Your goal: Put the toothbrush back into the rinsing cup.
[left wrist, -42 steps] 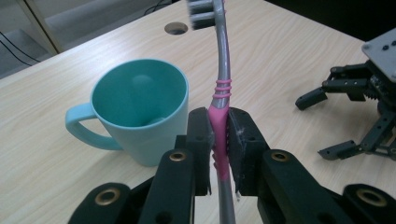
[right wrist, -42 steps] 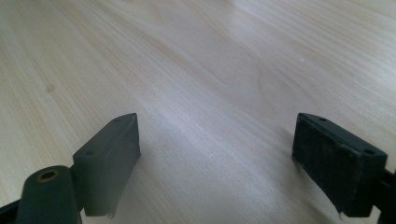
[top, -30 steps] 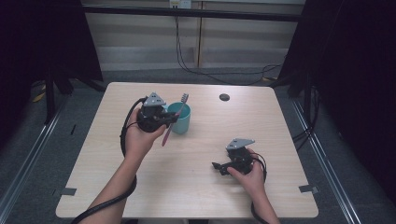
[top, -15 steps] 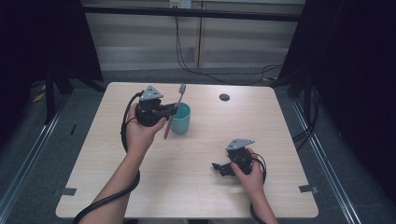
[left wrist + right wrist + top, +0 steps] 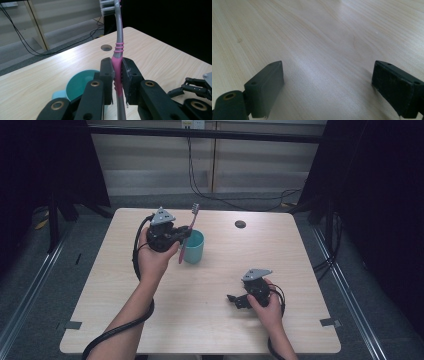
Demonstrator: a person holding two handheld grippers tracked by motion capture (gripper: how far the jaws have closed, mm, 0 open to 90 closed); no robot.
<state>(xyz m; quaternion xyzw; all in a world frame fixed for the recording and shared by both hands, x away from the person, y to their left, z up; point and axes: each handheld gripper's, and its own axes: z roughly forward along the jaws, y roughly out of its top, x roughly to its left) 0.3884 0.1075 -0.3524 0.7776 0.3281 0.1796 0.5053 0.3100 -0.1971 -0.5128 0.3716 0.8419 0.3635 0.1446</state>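
Left tongs (image 5: 117,75) squeeze my pink toothbrush (image 5: 118,50) tight, holding it upright just above the teal cup (image 5: 193,247). Right tongs (image 5: 327,87) sit wide apart, low over the worktop (image 5: 215,320).

A pink-and-grey toothbrush (image 5: 186,234) stands nearly upright, bristles up, its pink grip pinched in the left claw (image 5: 184,234), just in front of a teal cup (image 5: 194,247) standing open-mouthed near the counter's (image 5: 210,320) far edge.

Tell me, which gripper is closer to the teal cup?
Left. The left gripper holds the toothbrush right beside the teal cup; the right gripper rests on the table, well away from it.
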